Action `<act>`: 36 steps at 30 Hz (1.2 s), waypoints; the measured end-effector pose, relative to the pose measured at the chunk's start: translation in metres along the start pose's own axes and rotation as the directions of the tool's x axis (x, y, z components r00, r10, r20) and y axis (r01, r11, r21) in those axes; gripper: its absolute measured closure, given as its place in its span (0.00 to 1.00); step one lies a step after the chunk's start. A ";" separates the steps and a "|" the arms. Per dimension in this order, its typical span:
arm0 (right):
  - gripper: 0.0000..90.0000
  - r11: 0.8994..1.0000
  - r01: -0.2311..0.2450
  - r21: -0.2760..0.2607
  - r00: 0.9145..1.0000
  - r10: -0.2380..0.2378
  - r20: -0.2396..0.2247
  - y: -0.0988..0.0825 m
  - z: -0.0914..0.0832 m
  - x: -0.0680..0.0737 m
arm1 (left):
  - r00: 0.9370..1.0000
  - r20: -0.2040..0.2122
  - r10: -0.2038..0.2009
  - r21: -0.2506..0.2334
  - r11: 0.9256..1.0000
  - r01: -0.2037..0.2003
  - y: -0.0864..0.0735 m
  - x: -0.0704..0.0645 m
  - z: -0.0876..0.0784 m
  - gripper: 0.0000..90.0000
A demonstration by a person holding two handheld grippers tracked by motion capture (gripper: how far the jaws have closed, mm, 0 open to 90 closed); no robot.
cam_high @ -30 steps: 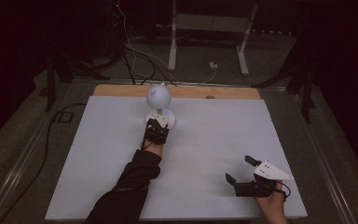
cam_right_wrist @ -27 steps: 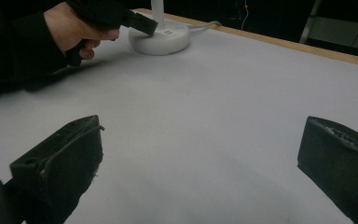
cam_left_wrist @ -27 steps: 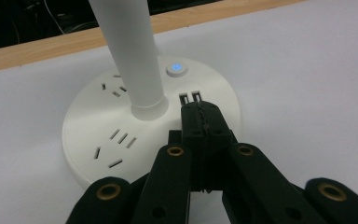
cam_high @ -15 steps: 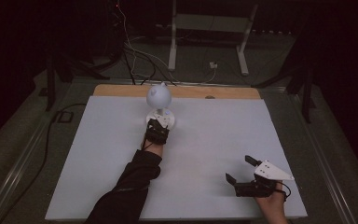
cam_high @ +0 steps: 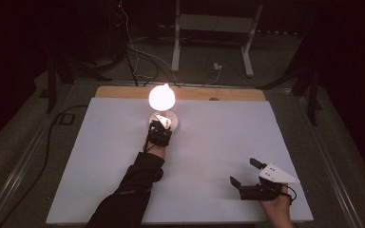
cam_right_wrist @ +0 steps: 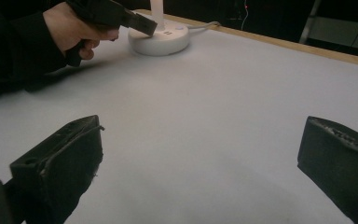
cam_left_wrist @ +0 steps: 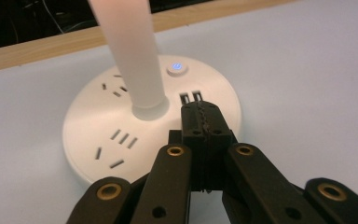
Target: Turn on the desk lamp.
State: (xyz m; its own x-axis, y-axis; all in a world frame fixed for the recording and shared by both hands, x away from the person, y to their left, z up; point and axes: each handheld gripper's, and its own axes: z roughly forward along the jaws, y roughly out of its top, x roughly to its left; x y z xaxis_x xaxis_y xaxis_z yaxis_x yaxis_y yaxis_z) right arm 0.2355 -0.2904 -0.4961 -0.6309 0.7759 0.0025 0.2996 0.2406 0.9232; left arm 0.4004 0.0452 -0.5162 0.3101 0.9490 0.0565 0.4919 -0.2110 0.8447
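Note:
A desk lamp stands at the back middle of the white table; its globe (cam_high: 162,97) glows bright. Its round white base (cam_left_wrist: 98,135) carries socket slots, two USB ports and a small button (cam_left_wrist: 176,68) lit blue, with the white stem (cam_left_wrist: 130,51) rising from the middle. My left gripper (cam_left_wrist: 201,112) is shut with nothing between its jaws. Its tips hover over the base's near side just short of the USB ports, apart from the button. In the high view it (cam_high: 163,124) lies right at the base (cam_high: 172,125). My right gripper (cam_high: 244,172) rests open at the front right, jaws wide (cam_right_wrist: 200,154).
The white table top (cam_high: 218,142) has a wooden strip (cam_high: 228,94) along its far edge. A white cord (cam_right_wrist: 204,25) leaves the lamp base toward the back. Cables and metal desk legs (cam_high: 176,47) stand on the dark floor beyond.
The lamp globe, pale and unlit before, now glows brightly. Neither hand has visibly moved.

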 end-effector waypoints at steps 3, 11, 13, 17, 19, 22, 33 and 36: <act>0.00 1.000 -0.002 0.001 1.000 0.002 0.000 0.000 0.000 0.000 | 1.000 -0.005 -0.007 -0.011 1.000 0.007 0.003 -0.001 -0.003 0.96; 0.00 1.000 -0.001 0.000 1.000 0.001 -0.001 0.000 0.000 0.000 | 1.000 0.013 -0.027 0.009 1.000 0.027 0.007 -0.006 -0.010 0.61; 0.00 1.000 -0.005 0.000 1.000 0.005 -0.001 0.000 0.000 0.000 | 0.999 0.028 -0.042 0.026 0.999 0.041 0.009 -0.005 -0.011 0.50; 0.00 1.000 -0.004 0.002 1.000 0.004 0.000 0.000 0.000 0.000 | 0.998 0.050 -0.045 0.056 0.998 0.042 0.010 -0.005 -0.012 0.32; 0.00 1.000 -0.002 0.000 1.000 0.002 0.000 0.000 0.000 0.000 | 0.997 0.063 -0.050 0.059 0.997 0.046 0.009 -0.004 -0.013 0.27; 0.00 1.000 -0.006 -0.004 1.000 0.006 -0.002 0.000 0.000 0.000 | 0.993 0.095 -0.064 0.084 0.995 0.056 0.011 -0.003 -0.014 0.19; 0.00 1.000 -0.009 -0.005 1.000 0.009 -0.003 0.000 0.000 -0.001 | 0.980 0.178 -0.086 0.090 0.993 0.071 0.016 0.002 -0.026 0.01; 0.00 1.000 -0.009 -0.005 1.000 0.009 -0.002 0.000 0.000 -0.001 | 0.975 0.202 -0.089 0.094 0.993 0.072 0.019 0.005 -0.031 0.00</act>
State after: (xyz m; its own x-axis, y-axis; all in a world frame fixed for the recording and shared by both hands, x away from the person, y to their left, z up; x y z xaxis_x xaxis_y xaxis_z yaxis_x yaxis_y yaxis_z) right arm 0.2361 -0.2909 -0.4964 -0.6295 0.7769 0.0116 0.3015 0.2305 0.9252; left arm 0.3860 0.0537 -0.4837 0.4230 0.8970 -0.1280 0.5868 -0.1635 0.7931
